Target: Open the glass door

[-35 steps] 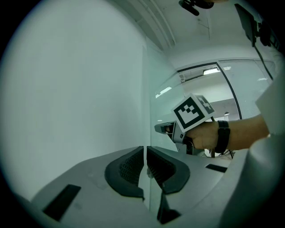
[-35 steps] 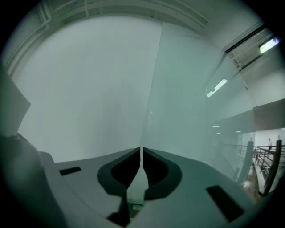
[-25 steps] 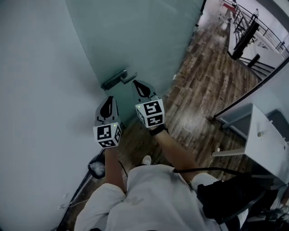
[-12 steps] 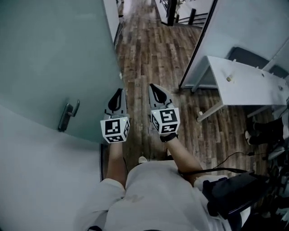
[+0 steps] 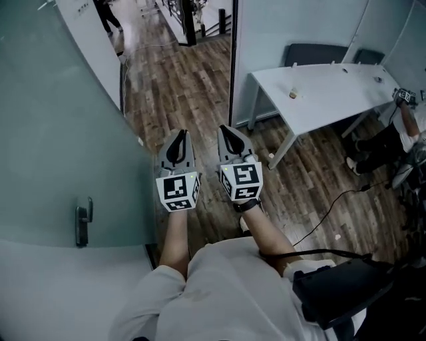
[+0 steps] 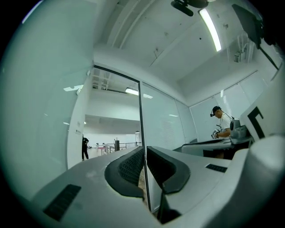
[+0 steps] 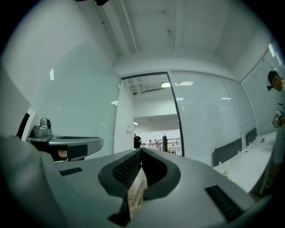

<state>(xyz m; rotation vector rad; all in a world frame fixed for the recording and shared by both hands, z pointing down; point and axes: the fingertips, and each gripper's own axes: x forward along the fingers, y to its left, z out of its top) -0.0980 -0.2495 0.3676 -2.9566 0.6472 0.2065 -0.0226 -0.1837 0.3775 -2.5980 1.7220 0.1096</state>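
The frosted glass door (image 5: 60, 133) stands swung open at the left of the head view, its dark lever handle (image 5: 82, 222) low on the left, well apart from both grippers. My left gripper (image 5: 178, 135) and right gripper (image 5: 228, 130) are held side by side over the wood floor, pointing at the open doorway. Both are shut with nothing between the jaws. In the left gripper view the left gripper (image 6: 144, 149) faces the doorway's dark frame post (image 6: 141, 133) and the hall beyond. The right gripper (image 7: 140, 150) looks the same way.
A dark frame post (image 5: 232, 60) and a glass partition (image 5: 293, 26) edge the doorway on the right. Behind them stand a white table (image 5: 333, 93), chairs (image 5: 316, 53) and a seated person (image 5: 399, 126). A cable (image 5: 333, 206) crosses the floor. A person (image 5: 110, 16) stands far down the hall.
The view has swung right, from the door handle to the open doorway. The handle has slid to the lower left. Both grippers have left it and moved together toward the opening, still shut.
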